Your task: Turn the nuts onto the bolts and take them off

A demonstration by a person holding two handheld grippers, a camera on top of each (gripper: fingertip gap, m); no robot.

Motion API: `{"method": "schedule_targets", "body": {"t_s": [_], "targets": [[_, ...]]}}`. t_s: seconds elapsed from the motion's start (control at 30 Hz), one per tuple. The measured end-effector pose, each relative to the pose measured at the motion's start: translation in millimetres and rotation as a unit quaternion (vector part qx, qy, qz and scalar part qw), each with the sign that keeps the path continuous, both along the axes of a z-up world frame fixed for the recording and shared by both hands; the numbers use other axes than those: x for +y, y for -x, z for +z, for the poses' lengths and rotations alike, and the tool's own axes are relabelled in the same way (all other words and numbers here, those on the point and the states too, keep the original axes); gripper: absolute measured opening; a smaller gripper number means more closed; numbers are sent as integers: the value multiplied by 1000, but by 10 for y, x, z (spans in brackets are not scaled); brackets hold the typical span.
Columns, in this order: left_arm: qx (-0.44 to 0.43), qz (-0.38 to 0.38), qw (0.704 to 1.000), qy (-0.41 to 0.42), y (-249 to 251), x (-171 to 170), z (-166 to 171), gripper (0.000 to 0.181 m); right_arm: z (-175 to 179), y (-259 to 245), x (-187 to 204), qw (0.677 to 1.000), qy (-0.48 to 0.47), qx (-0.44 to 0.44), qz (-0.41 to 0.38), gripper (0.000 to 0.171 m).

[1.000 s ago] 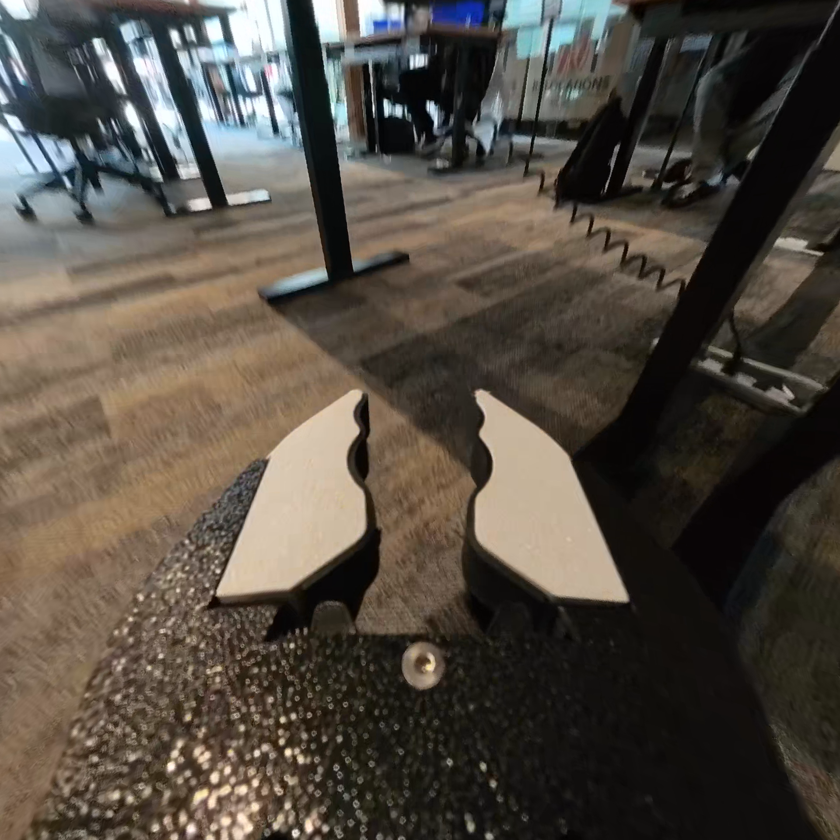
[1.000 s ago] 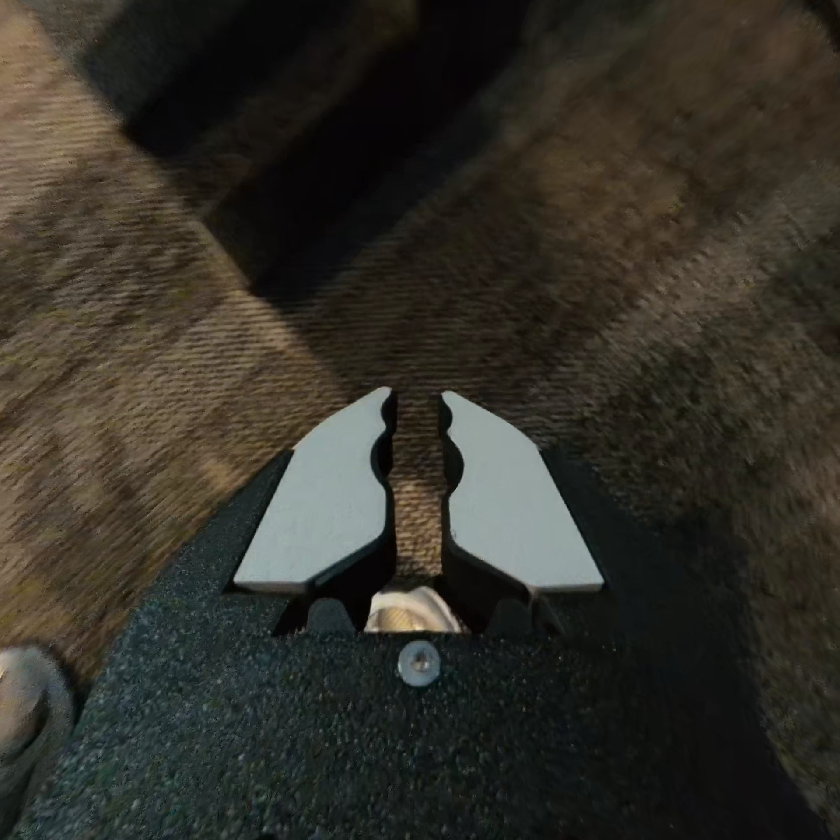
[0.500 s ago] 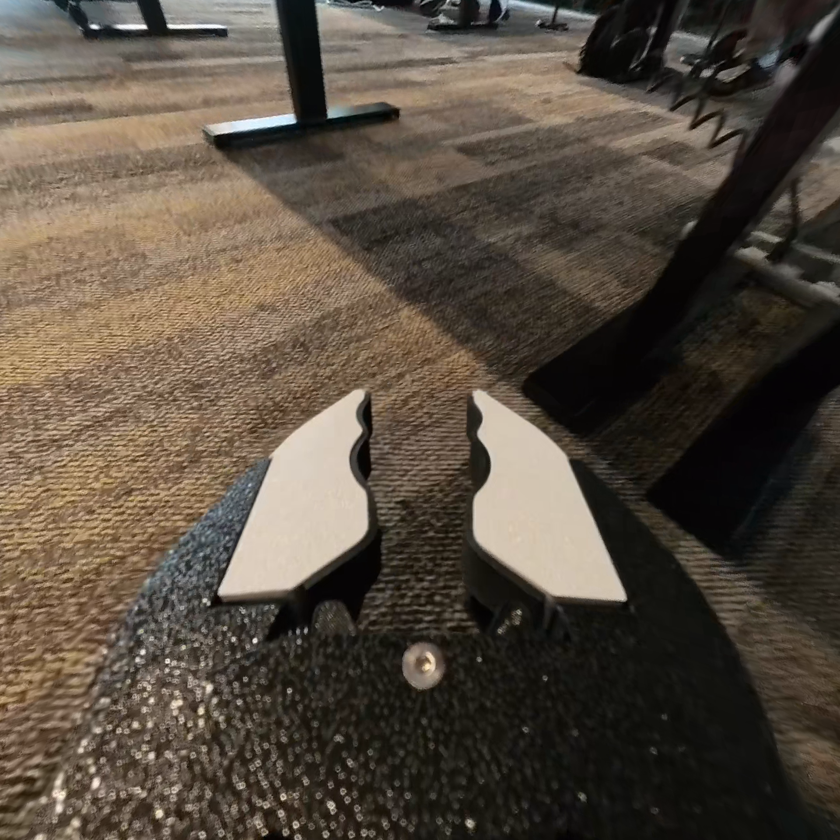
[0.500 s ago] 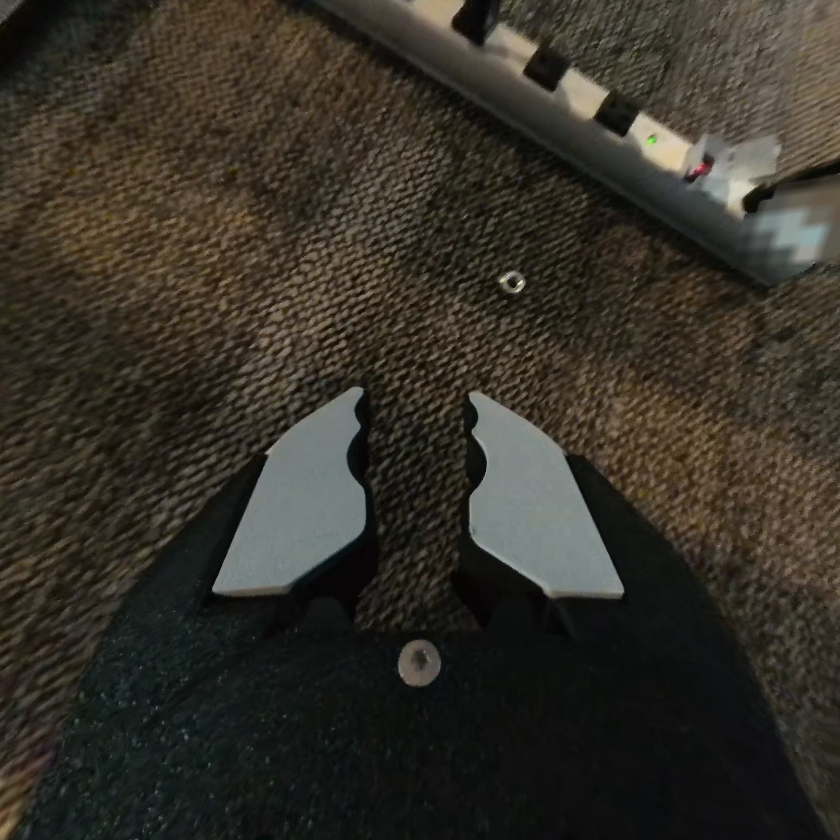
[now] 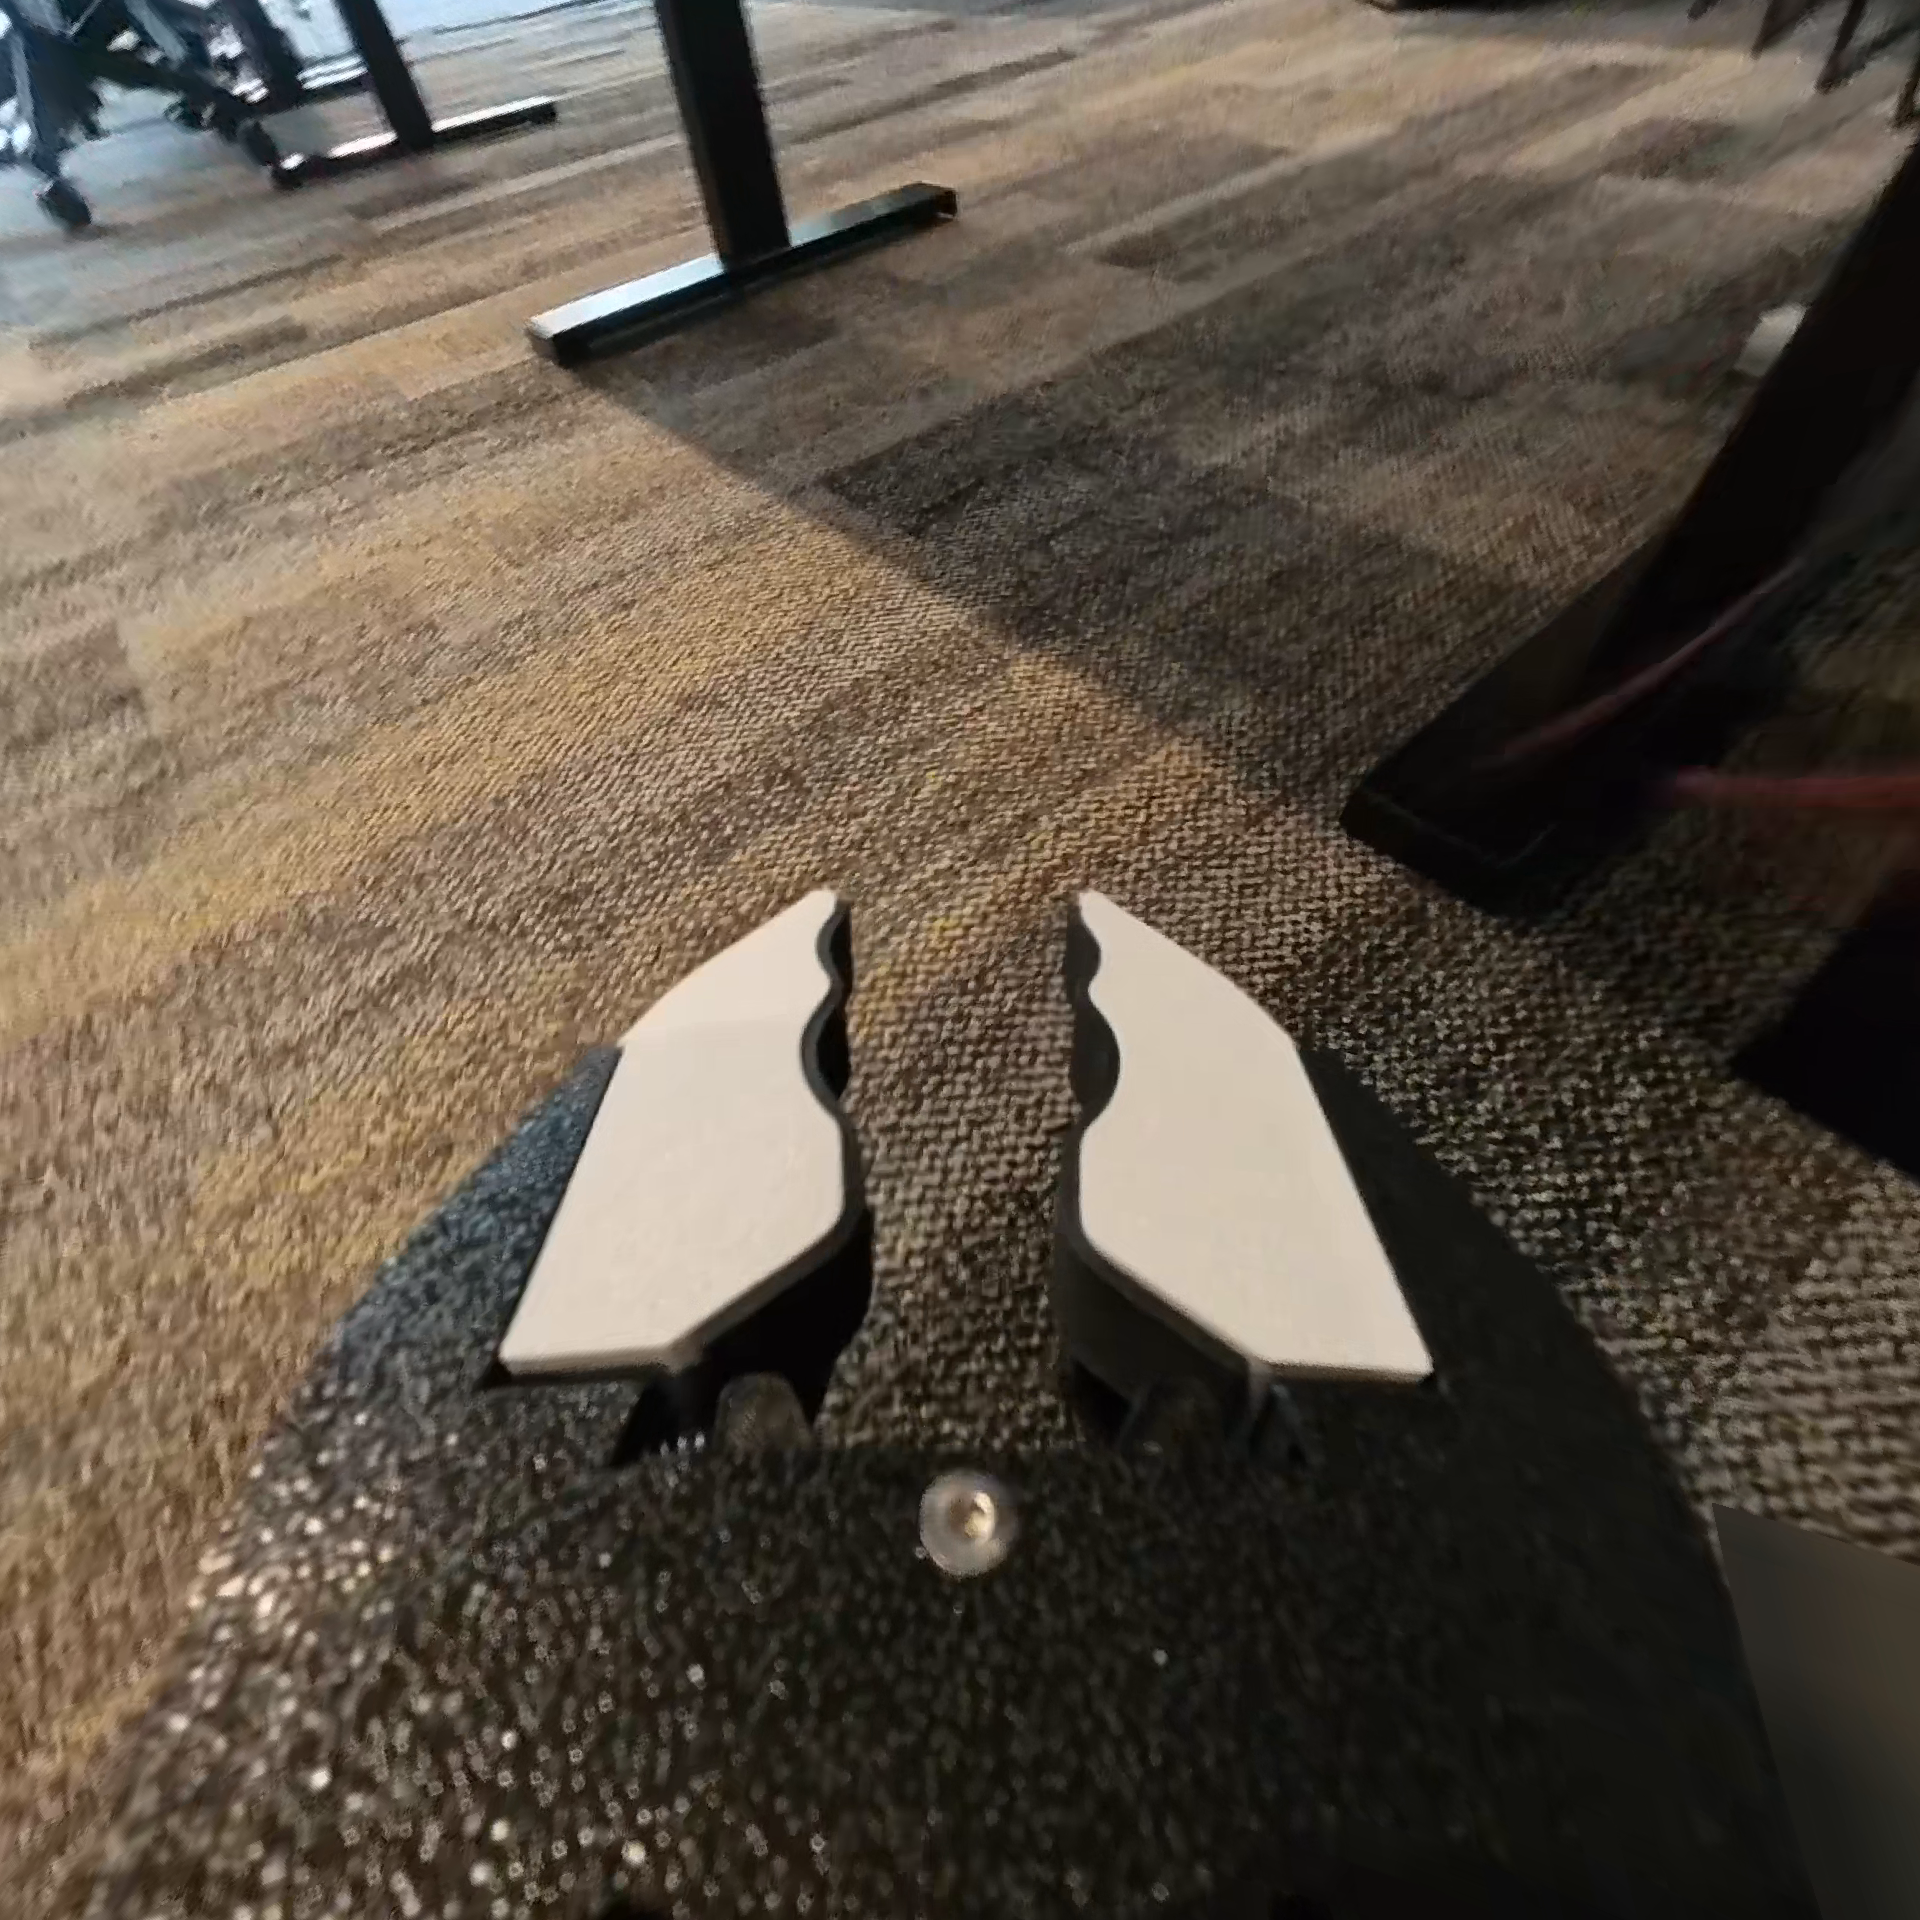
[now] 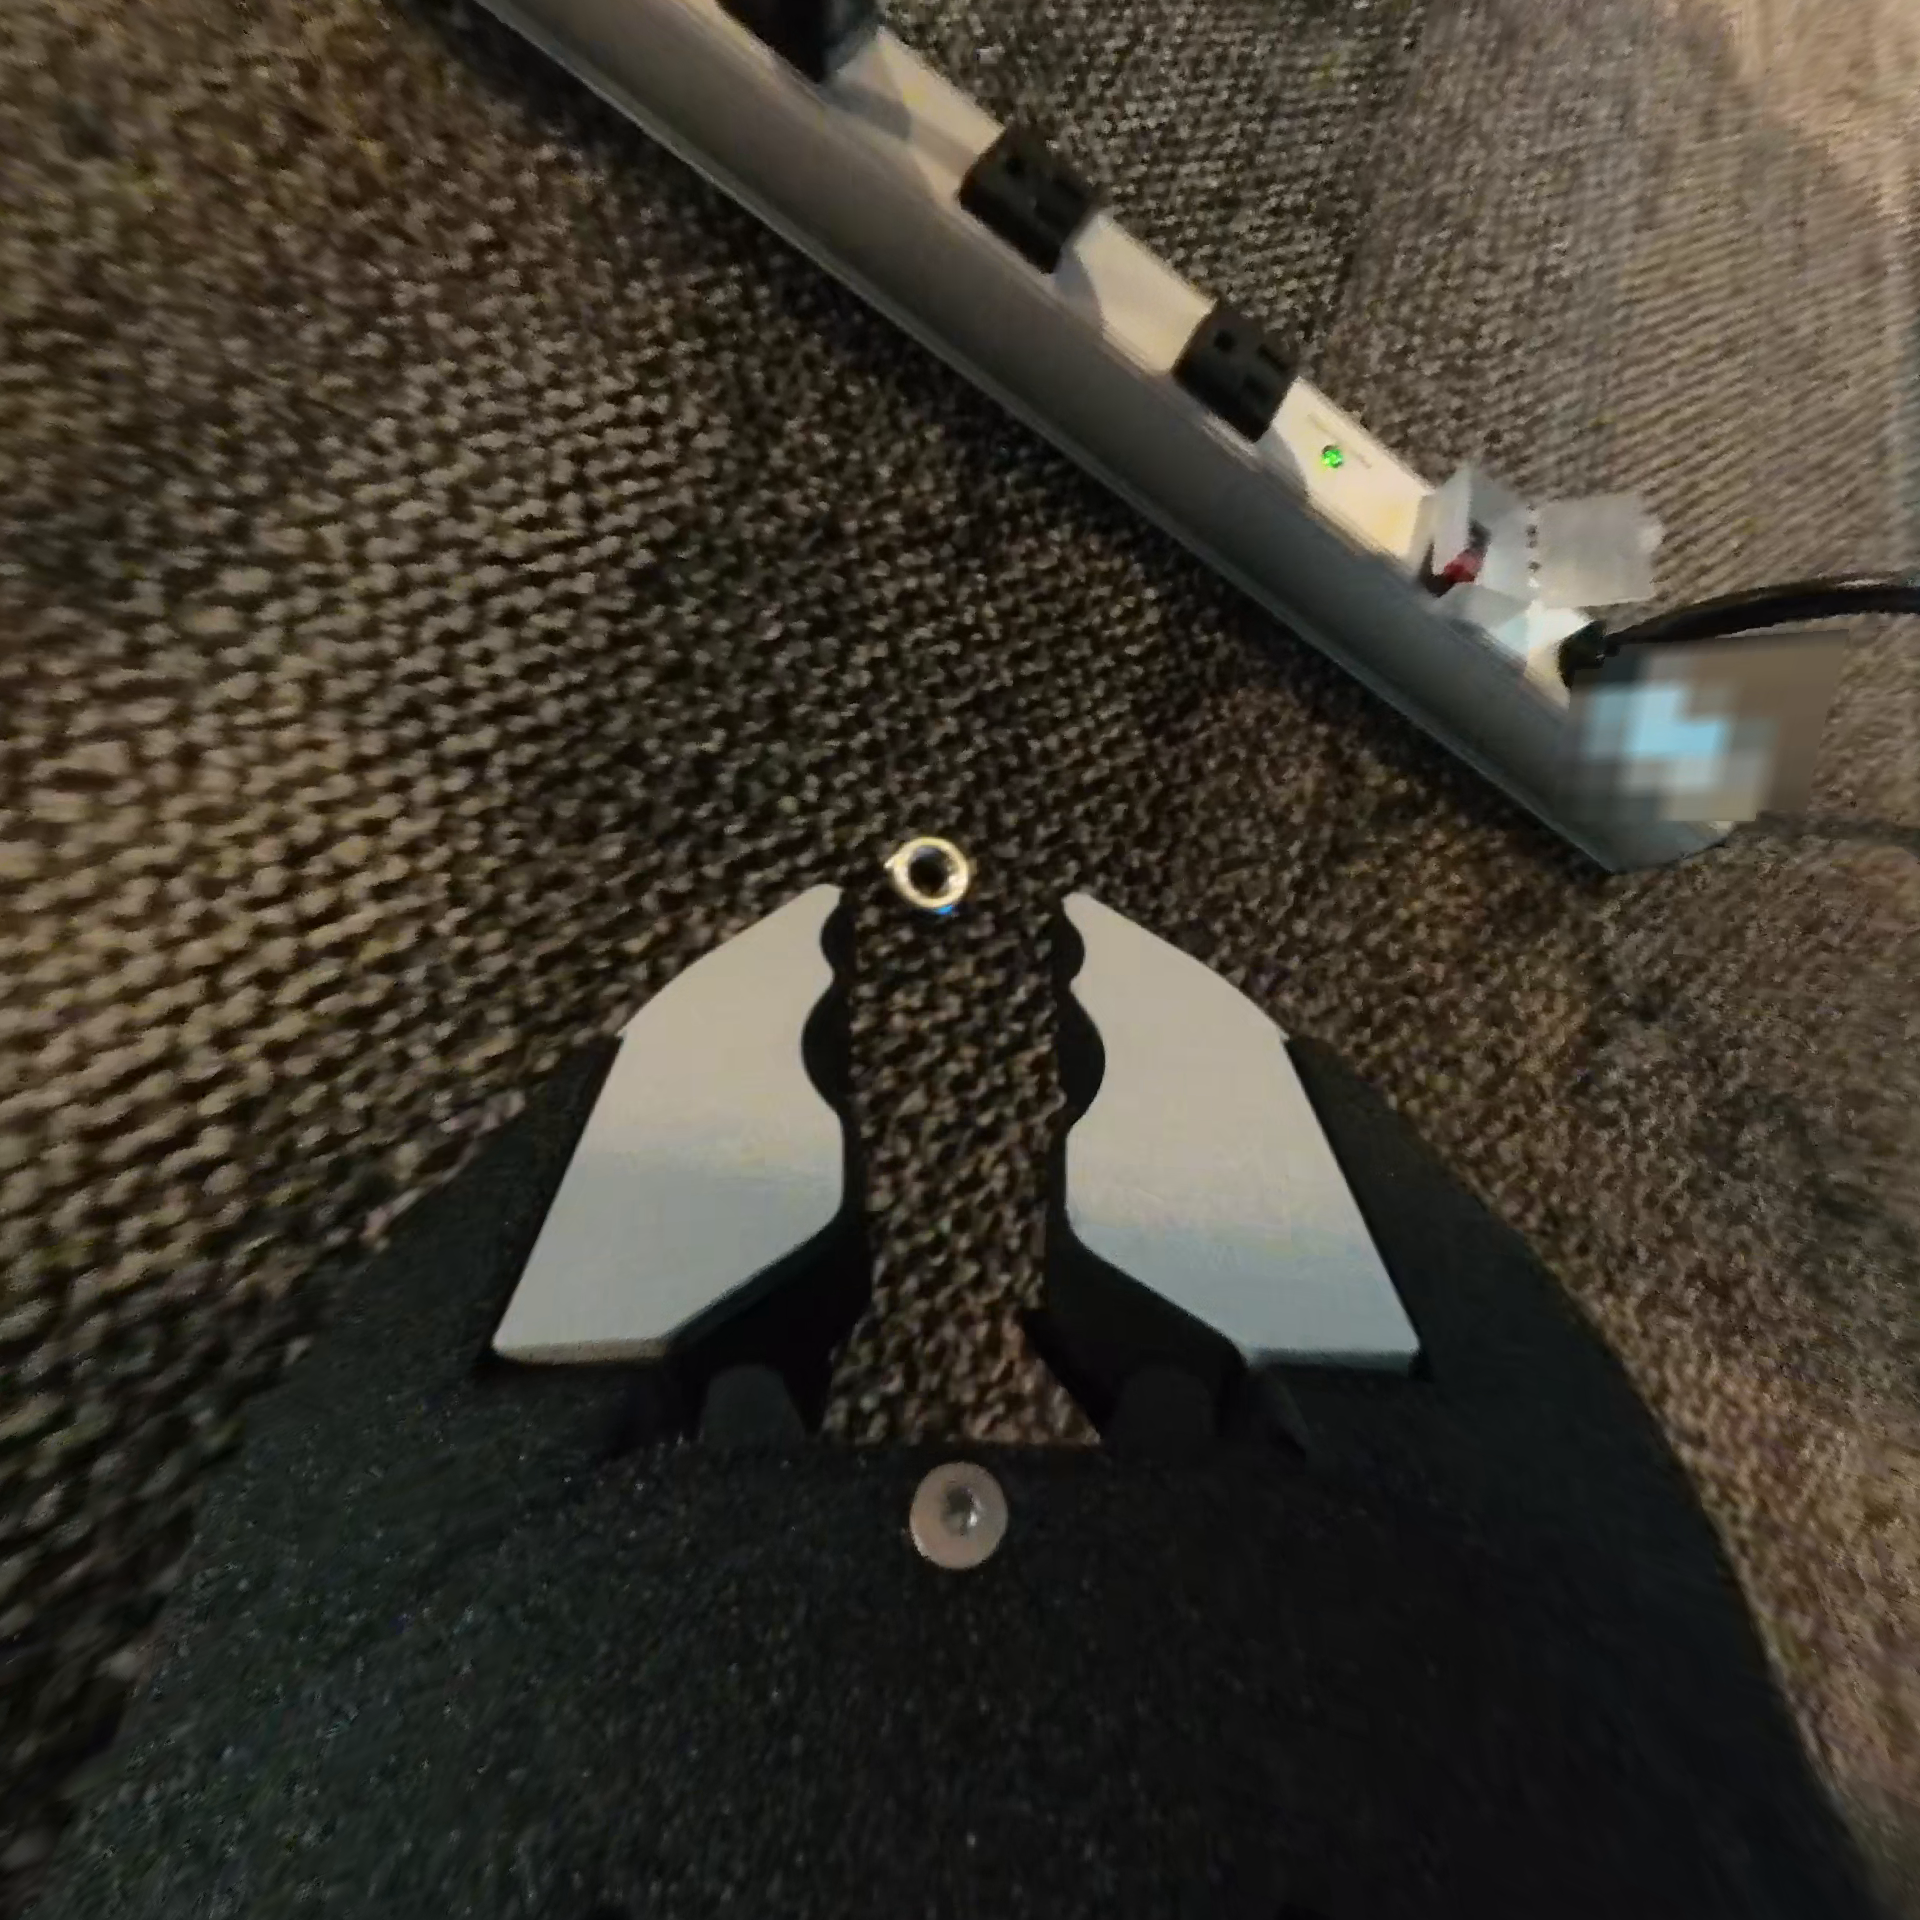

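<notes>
Fingertips of the right gripper (image 6: 951, 909), two pale grey pads on a black speckled body, stand parted with nothing between them but carpet, just below the middle of the right wrist view. The small silver metal nut (image 6: 925, 873) lies flat on the dark woven carpet (image 6: 416, 623), its hole facing up, directly ahead of the gap and a touch left of its centre line, just beyond the tips. Being a ring lying flat, it has no long axis to line up with; as I judge it, the pickup turns only on bringing the open jaws forward and down to straddle it. Nothing lies between tips and nut. Farther off, running diagonally from the top of the frame to the right edge, lies a long white power strip (image 6: 1039, 312) with black sockets and a black cord at its end, well apart from the nut. The left gripper (image 5: 961, 914), likewise open and empty, hangs over brown carpet; beyond it, in the upper middle of the left wrist view, stands a black metal desk leg (image 5: 727, 125), and no nut or bolt shows there, so the right gripper is the nearer.
</notes>
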State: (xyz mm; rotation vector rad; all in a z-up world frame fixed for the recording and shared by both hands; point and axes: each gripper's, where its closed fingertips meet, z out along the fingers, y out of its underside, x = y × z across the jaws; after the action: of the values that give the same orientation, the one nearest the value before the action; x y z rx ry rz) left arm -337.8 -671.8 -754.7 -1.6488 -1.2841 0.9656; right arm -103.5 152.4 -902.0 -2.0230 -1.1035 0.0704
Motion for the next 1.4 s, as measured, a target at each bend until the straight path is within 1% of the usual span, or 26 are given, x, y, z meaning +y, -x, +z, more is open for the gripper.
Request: {"method": "schedule_targets", "body": {"t_s": [0.07,0.13,0.2,0.27,0.33,0.47,0.53,0.63,0.7,0.77,0.8,0.87,1.0,1.13,1.2,1.3,1.37,1.4], "targets": [[4,-13,1000,9,77,99,4,38,-70,35,63,1000,22,19,1,32],[12,-18,1000,-2,136,196,43,38,-155,114,63,998,56,33,11,31],[14,-25,999,-18,154,290,66,38,-211,161,93,997,70,31,9,32],[11,-34,999,-22,149,371,53,38,-255,128,167,997,70,12,-16,33],[7,-37,999,-18,128,394,20,38,-278,109,230,997,68,5,-28,34],[0,-35,999,-13,92,395,-10,38,-331,137,245,997,74,22,-23,33],[-2,-35,999,-11,82,385,-7,38,-342,151,226,995,90,39,-23,28],[-7,-41,999,-5,89,362,-8,38,-354,185,170,992,114,50,-28,14],[-6,-43,999,2,102,332,12,38,-331,190,123,995,102,19,-12,13],[0,-45,999,8,126,297,73,37,-255,230,19,998,62,-13,31,12],[4,-45,999,10,136,276,116,37,-228,276,-99,997,49,-25,63,12],[8,-47,999,8,157,239,188,36,-218,370,-470,989,36,-58,135,11],[10,-50,999,4,280,212,319,36,-135,563,-1533,954,20,-86,288,11],[3,-40,999,-5,407,143,494,36,-15,774,-2748,926,70,-58,367,10],[-3,-22,1000,-19,435,50,602,36,89,885,-3419,894,77,-63,436,9],[-2,10,999,-38,433,-139,863,36,391,1033,-4372,828,60,-62,553,9],[-6,26,999,-44,410,-271,1033,36,636,1089,-4885,793,52,-55,605,9],[-9,34,998,-49,385,-339,1109,35,749,1095,-5100,781,58,-51,619,9]]}}
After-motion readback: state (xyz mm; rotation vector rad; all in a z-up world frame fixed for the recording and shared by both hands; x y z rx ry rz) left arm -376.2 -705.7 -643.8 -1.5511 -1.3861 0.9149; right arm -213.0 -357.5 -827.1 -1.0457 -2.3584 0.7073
